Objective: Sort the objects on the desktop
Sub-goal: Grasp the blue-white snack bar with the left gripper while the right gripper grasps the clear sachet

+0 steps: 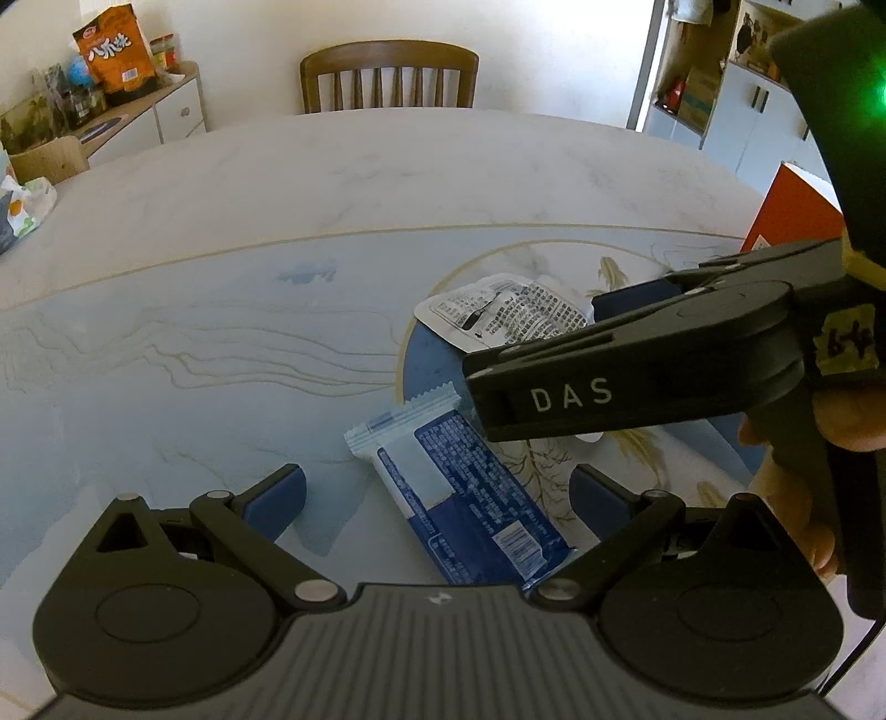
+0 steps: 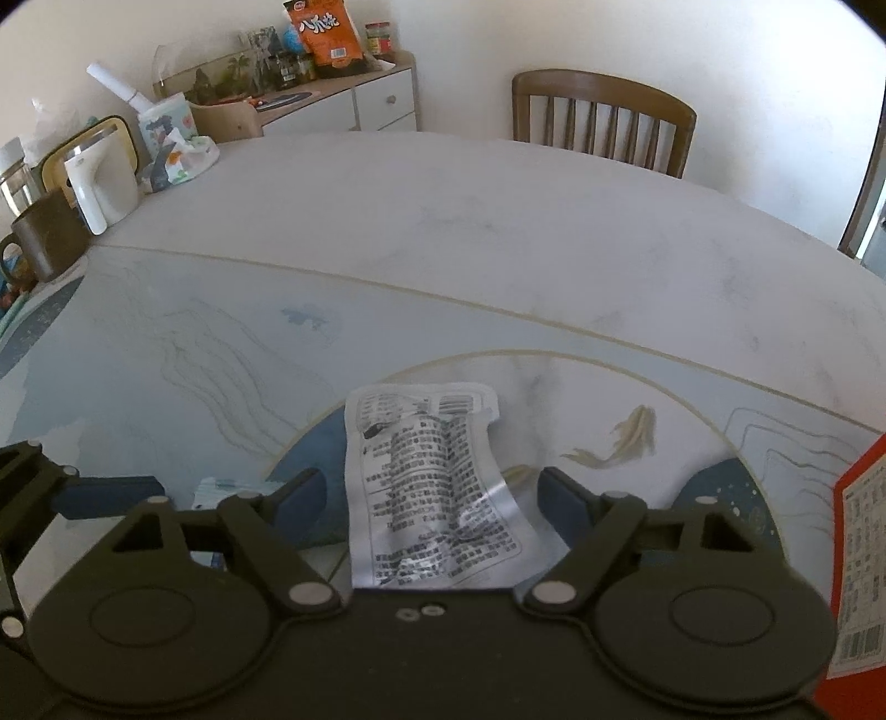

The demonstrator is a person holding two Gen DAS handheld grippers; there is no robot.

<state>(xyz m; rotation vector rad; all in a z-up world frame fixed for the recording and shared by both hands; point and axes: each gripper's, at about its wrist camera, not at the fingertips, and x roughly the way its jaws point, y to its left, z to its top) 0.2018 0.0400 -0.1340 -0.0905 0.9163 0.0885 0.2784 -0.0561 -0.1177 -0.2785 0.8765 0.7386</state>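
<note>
Straddling silver sachet, right gripper wide — seemingly untouched

Both cameras ride low behind their own jaws, tilted down toward the table, facing the chair at twelve o'clock. Both close views share the silver packet, chair and sideboard.

Beyond your sorting area you have: a wooden chair at the table's far edge; a white cabinet topped with an orange snack bag and jars; a white kettle; a brown mug.
</note>
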